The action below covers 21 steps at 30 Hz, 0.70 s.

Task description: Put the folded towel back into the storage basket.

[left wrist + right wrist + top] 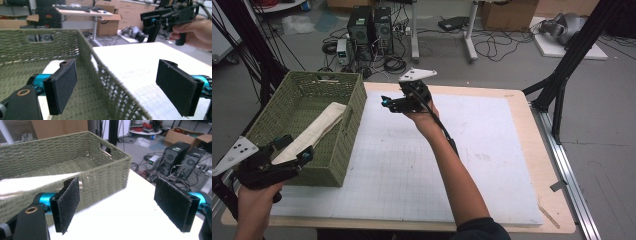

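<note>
A green woven basket [343,150] stands at the table's left side. A folded cream cloth [314,131] lies slanted inside it, one end up on the right rim; in the right gripper view the cloth [32,182] hangs over the basket wall [107,177]. My left gripper [294,149] hovers at the basket's near corner, open and empty. In its own view my left gripper [116,87] straddles the basket wall [100,75], one jaw inside and one outside. My right gripper [384,102] is held above the mat just right of the basket, pointing at it. In its own view my right gripper [120,205] is open with nothing between the pads.
A white gridded mat [462,165] covers the wooden table [532,150]. Computer towers [371,27], cables and cardboard boxes [507,14] sit on the floor beyond the far edge. Black frame posts [562,75] stand at the right. My right gripper [170,13] also appears in the left gripper view, held high.
</note>
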{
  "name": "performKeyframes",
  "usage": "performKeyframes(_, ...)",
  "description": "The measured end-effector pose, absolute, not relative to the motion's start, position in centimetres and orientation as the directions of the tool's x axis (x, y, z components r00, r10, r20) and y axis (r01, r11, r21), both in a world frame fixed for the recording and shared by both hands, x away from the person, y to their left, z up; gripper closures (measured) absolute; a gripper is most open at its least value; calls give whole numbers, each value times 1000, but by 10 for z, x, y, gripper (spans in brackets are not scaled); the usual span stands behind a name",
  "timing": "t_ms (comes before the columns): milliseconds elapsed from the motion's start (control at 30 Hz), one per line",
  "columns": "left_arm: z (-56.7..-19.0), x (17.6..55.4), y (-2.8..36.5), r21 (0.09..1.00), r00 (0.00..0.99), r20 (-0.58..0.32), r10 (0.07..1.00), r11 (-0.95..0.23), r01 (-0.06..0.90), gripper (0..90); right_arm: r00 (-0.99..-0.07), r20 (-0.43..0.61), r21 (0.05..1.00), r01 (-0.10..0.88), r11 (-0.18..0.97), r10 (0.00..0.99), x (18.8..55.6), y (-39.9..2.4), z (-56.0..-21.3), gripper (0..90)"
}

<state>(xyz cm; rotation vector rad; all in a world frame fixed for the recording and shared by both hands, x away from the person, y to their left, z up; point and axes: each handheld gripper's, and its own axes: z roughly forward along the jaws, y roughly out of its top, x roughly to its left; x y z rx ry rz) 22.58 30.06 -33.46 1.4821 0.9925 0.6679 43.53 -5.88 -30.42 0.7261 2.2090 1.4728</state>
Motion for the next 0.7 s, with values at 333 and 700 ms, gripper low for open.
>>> performKeyframes(333,-331,238,278,983,554,-128,823,32,180,168,-745,-55,917,226,329,665,411,-114,-314,182)
performKeyframes(700,-328,252,246,981,638,-150,755,33,192,169,-698,-60,916,246,318,713,384,-168,-327,182)
